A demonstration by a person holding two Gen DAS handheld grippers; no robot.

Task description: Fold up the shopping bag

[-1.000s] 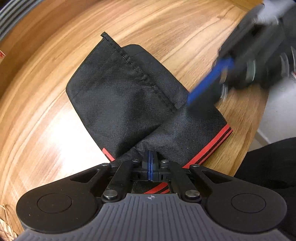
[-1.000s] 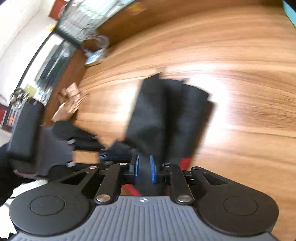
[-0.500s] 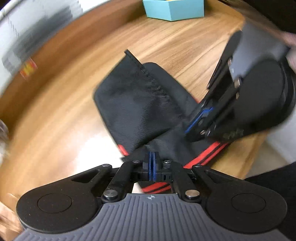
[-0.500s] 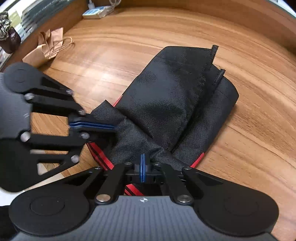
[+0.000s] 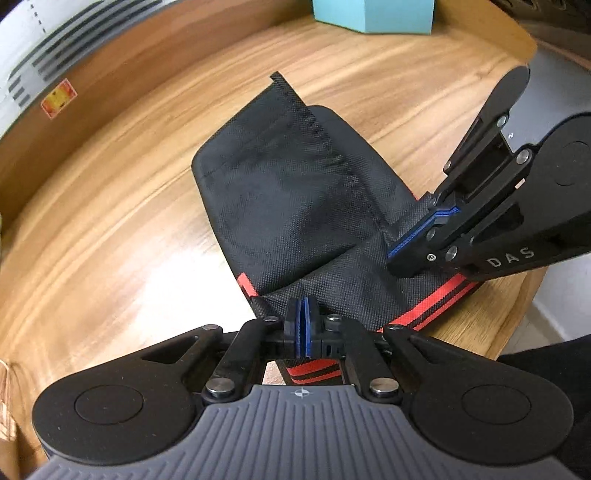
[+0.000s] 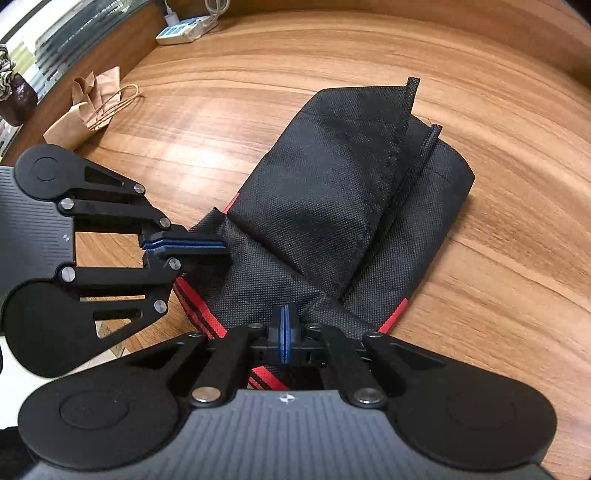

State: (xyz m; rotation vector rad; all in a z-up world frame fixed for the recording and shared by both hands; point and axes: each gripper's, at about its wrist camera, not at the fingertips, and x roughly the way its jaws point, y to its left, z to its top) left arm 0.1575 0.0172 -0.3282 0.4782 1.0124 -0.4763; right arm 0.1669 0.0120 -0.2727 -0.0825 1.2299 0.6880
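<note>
The bag [image 5: 295, 206] lies at the desk's [image 5: 110, 229] near edge. Both grippers, left [image 5: 303, 308] and right [image 6: 284, 317], have their fingers closed tight on its near hem. Thin fabric could slip free, and uneven pulling would skew the fold.

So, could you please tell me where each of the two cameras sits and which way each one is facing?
Left wrist: sits on the left gripper, looking steeply down along its shut fingers at the black shopping bag on the wooden table; the right gripper enters from the right, a teal box beyond.
Right wrist: sits on the right gripper, looking down at the same bag; the left gripper enters from the left, a paper bag beyond.
Shared: bag, table and both grippers, each pinching the bag's near, red-striped end.
</note>
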